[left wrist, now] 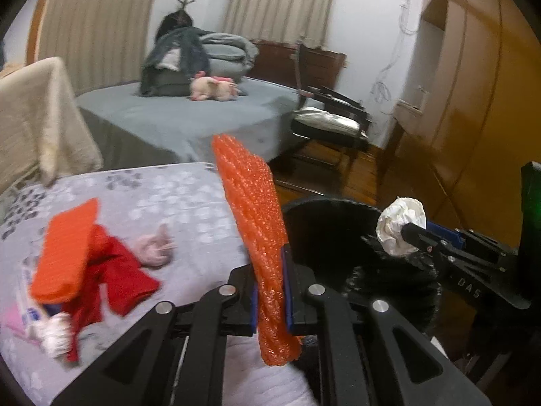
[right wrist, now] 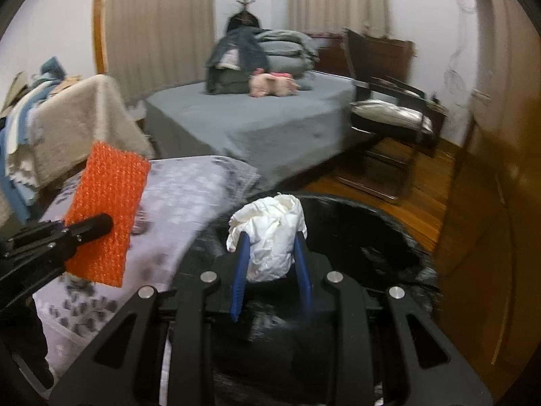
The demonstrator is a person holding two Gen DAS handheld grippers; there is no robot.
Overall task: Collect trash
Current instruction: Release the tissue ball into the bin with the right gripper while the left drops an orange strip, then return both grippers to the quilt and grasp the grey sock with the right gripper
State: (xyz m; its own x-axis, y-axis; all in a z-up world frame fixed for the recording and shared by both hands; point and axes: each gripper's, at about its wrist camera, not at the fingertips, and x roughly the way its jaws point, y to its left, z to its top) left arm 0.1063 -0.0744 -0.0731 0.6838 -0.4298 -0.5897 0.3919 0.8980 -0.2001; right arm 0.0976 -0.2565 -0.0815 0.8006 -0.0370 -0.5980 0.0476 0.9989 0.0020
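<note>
My left gripper [left wrist: 270,270] is shut on a strip of orange bubble wrap [left wrist: 250,203], held edge-on and sticking up over the near bed's right edge. Just right of it stands a black bin with a black liner [left wrist: 338,203]. My right gripper [right wrist: 271,238] is shut on a crumpled white paper ball [right wrist: 270,216] above the bin's open mouth [right wrist: 389,223]. In the left wrist view the paper ball [left wrist: 400,223] and right gripper [left wrist: 410,233] hang at the bin's right rim. The right wrist view shows the left gripper [right wrist: 101,225] holding the orange bubble wrap [right wrist: 108,213] flat-on.
On the patterned bedspread [left wrist: 169,196] lie another orange piece [left wrist: 66,253], a red cloth [left wrist: 118,280] and a pink item [left wrist: 154,248]. Beyond are a grey bed [right wrist: 270,125] with folded clothes and a plush toy, a dark chair [right wrist: 389,111], and a wooden wardrobe [right wrist: 490,203] at right.
</note>
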